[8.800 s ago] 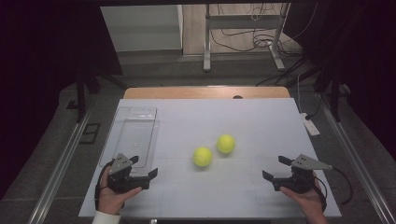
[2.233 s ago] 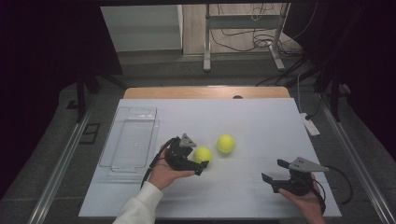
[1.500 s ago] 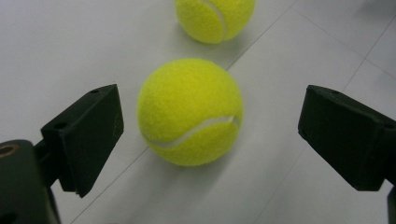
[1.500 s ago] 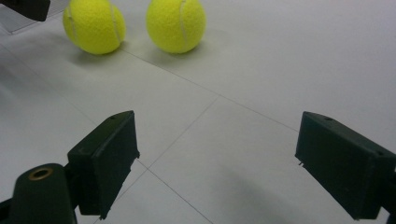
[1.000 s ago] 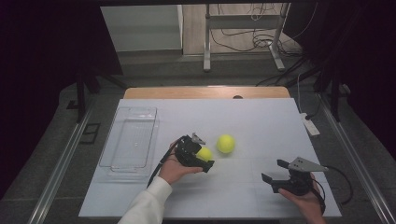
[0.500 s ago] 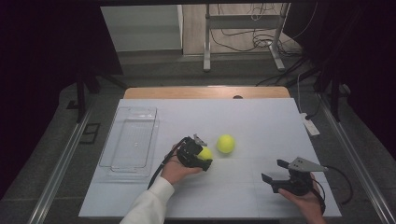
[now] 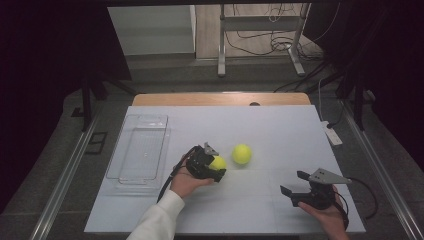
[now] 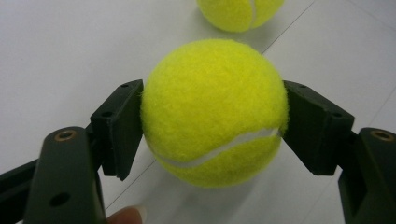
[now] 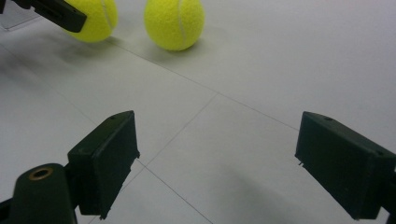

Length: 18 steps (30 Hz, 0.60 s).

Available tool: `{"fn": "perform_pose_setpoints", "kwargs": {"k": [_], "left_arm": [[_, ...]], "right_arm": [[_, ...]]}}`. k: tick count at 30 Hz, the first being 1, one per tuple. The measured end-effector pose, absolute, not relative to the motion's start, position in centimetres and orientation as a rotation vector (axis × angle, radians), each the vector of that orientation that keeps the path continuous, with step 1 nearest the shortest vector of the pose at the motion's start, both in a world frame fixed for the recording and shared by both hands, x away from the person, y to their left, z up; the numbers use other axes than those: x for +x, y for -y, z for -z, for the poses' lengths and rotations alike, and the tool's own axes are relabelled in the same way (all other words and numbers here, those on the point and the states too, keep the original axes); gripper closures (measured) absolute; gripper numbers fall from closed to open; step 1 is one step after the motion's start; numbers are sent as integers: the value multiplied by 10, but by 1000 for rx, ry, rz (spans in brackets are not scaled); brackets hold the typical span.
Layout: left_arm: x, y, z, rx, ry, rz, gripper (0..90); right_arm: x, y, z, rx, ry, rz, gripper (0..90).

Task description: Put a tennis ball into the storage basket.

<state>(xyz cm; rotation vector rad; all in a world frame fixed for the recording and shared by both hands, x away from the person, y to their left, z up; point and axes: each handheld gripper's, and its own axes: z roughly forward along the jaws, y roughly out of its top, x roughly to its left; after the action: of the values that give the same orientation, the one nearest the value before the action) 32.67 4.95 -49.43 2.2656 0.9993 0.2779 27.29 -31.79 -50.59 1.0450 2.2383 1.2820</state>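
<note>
Tennis balls, fuzzy and yellow-green, are the work on the white tabletop (image 7: 280,135). Beside the clear plastic tray (image 7: 137,152), the left tongs (image 7: 212,169) have just closed on one ball (image 8: 214,112); the other ball (image 7: 241,153) lies just beyond. Well right of the tray, the right tongs (image 7: 296,184) gape empty.

A yellow tennis ball (image 8: 214,109) sits clamped between the left gripper (image 8: 212,121)'s two black jaws, both pads pressing its felt (white seam curving low across it). A second tennis ball (image 8: 239,13) lies beyond on the white table (image 8: 70,46).
</note>
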Motion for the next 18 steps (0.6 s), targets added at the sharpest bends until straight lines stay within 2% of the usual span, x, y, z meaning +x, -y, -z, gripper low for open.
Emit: {"fn": "perform_pose_setpoints", "kwargs": {"k": [18], "left_arm": [[319, -60, 481, 2203, -978, -273, 273]], "right_arm": [[273, 318, 506, 1051, -2228, -1279, 131]]}}
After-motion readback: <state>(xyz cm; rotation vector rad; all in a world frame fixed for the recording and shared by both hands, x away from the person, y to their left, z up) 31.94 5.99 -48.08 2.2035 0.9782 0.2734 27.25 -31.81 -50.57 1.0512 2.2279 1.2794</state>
